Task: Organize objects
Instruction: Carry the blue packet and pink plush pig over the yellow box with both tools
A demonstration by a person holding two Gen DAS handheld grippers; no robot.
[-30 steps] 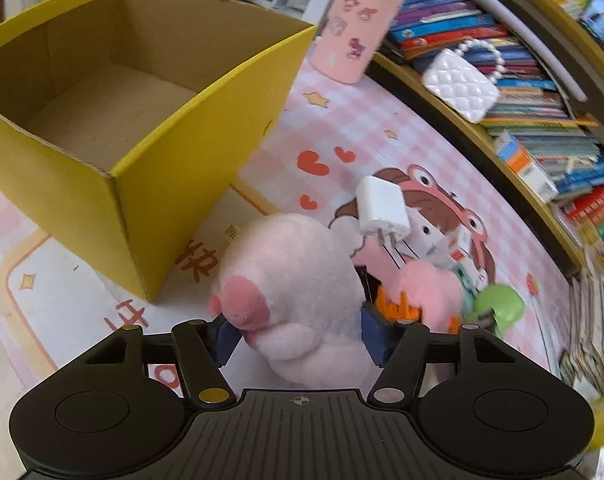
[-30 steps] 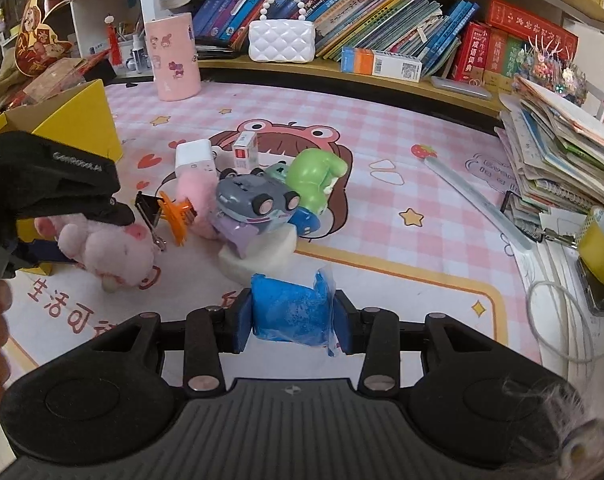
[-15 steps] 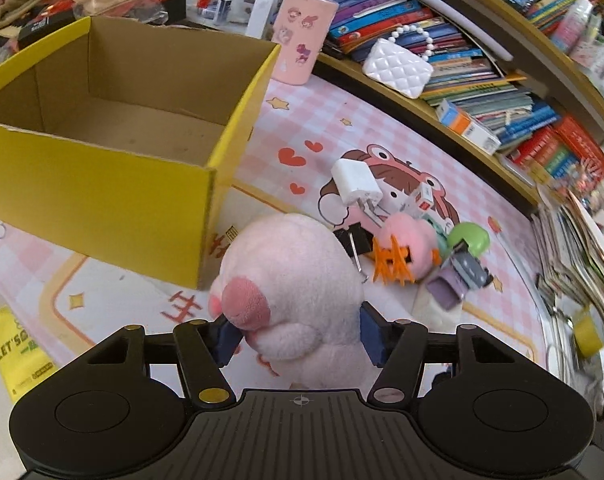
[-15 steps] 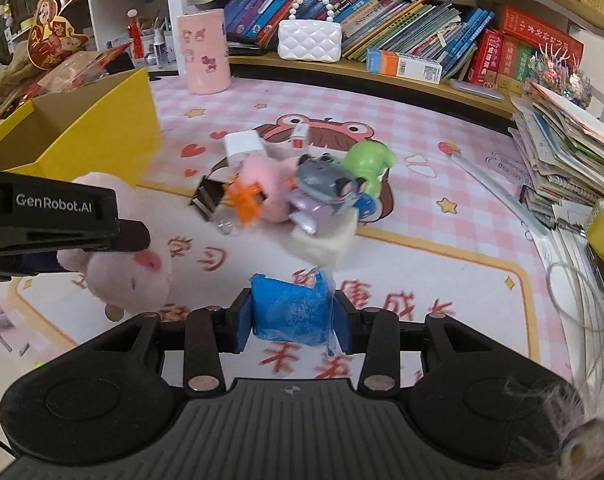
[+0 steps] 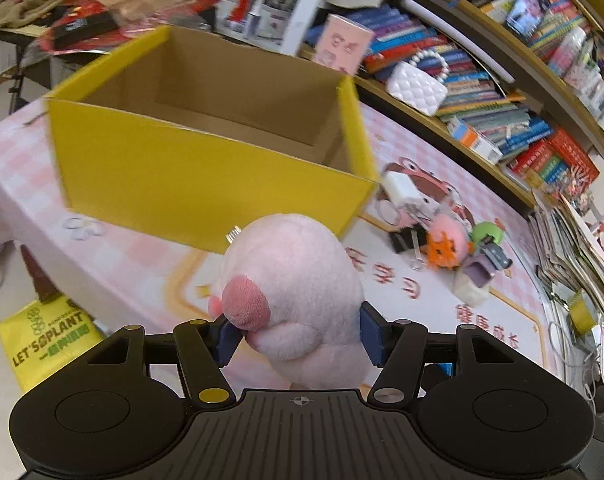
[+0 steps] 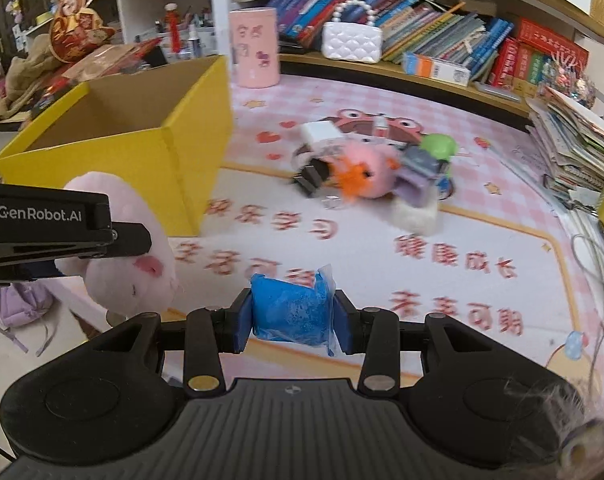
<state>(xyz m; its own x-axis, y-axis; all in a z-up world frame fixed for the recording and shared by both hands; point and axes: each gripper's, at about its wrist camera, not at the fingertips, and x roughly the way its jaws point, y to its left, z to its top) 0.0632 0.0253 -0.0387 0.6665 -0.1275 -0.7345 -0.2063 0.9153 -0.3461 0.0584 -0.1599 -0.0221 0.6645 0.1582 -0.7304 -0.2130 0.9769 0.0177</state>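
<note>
Plush point(image 5: 293, 280) clamped in left gripper point(image 5: 297, 336) | blue packet point(image 6: 291, 308) clamped in right gripper point(image 6: 293, 322) | yellow box point(image 5: 205, 176) beyond

Shelved books point(image 6: 454, 44) behind a white quilted purse point(image 6: 352, 42) and pink cylindrical tin point(image 6: 254, 46).

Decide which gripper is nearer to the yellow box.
Left. The left gripper, shut on the pink plush, sits just before the yellow box; the right gripper, holding the blue packet, is farther back.
</note>
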